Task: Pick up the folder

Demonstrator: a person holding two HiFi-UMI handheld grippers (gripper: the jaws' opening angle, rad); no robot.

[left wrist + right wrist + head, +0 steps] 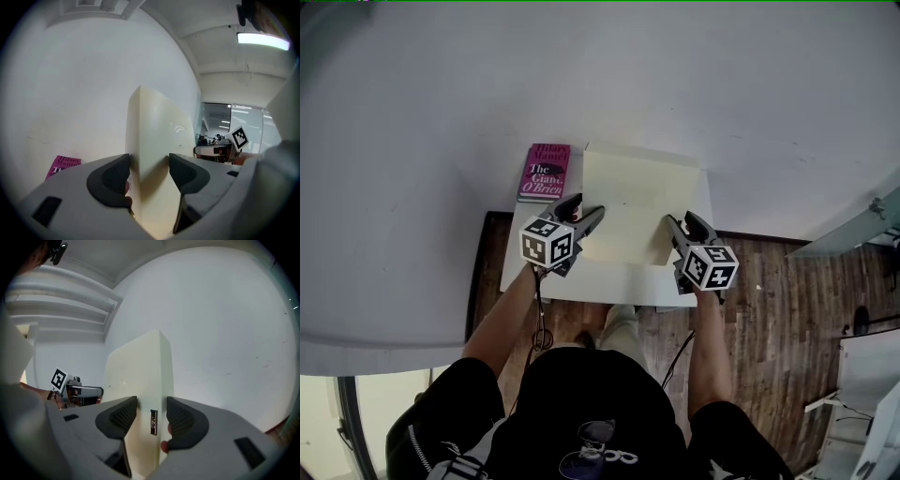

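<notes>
A thick cream folder [637, 202] is held between my two grippers over a small white table [600, 281]. My left gripper [591, 211] is shut on its left edge and my right gripper [678, 220] on its right edge. In the left gripper view the folder [157, 136] stands upright between the dark pads of the left gripper [149, 171], and both pads press on it. The right gripper view shows the folder's side [136, 376], with a small metal label holder, clamped in the right gripper [151, 413]. Whether the folder's underside touches the table is hidden.
A magenta book [546, 172] lies at the table's far left corner, close to the folder, and shows low on the left in the left gripper view [63, 165]. A white wall rises behind the table. Wooden floor [769, 309] and white furniture [867, 375] lie to the right.
</notes>
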